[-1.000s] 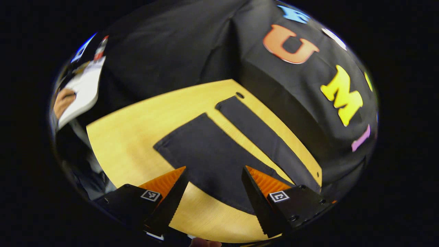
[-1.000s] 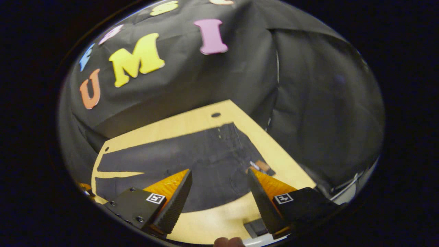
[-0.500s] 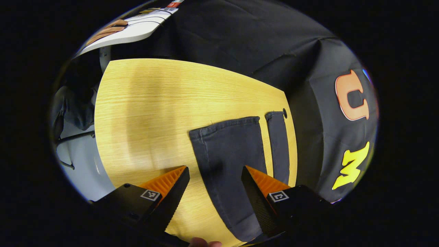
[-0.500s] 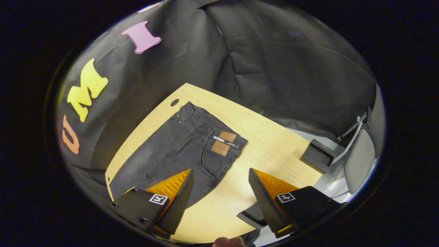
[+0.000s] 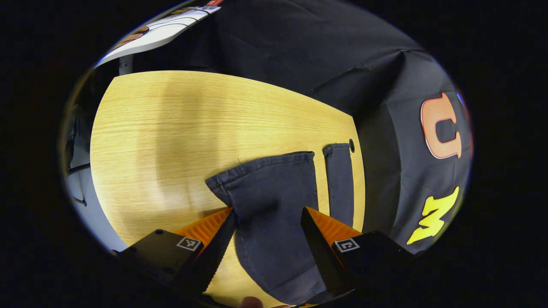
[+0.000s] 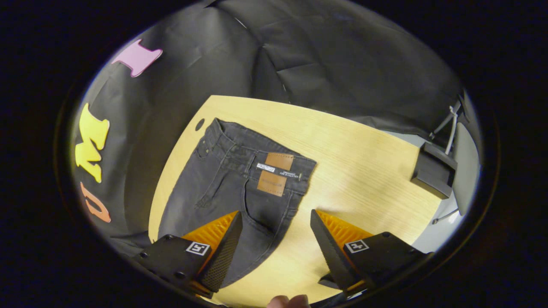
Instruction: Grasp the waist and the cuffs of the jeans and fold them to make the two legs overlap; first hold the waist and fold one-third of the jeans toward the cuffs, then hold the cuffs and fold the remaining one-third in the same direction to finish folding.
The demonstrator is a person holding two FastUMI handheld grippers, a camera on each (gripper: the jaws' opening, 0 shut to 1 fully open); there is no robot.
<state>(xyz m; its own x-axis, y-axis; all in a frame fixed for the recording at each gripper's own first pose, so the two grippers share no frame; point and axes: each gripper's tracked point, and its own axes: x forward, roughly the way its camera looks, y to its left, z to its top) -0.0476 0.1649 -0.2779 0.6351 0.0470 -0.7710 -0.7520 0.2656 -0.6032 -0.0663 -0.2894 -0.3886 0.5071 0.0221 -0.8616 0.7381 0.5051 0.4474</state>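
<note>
Dark grey jeans lie flat on the wooden table [image 5: 171, 128]. In the left gripper view the two legs run away from me, with the near leg's cuff [image 5: 261, 169] and the far leg's cuff [image 5: 338, 149] side by side. My left gripper [image 5: 267, 252] is open low over the near leg, its fingers straddling the cloth just behind the cuff. The right gripper view shows the waist [image 6: 261, 149] with two brown patches [image 6: 274, 173]. There my right gripper [image 6: 276, 252] is open above the near side of the hip area, short of the waistband.
A cable hole [image 5: 352, 145] sits at the table's far corner by the cuffs; another hole [image 6: 199, 124] is near the waist. A black box [image 6: 432, 171] and a grey chair [image 6: 464, 162] stand beyond the table's right end. A white board [image 5: 158, 34] lies past the left end.
Both grippers have swung from facing the wall toward opposite ends of the jeans. The left one has closed in on the near cuff, and the right one has neared the waist. Both stay open.
</note>
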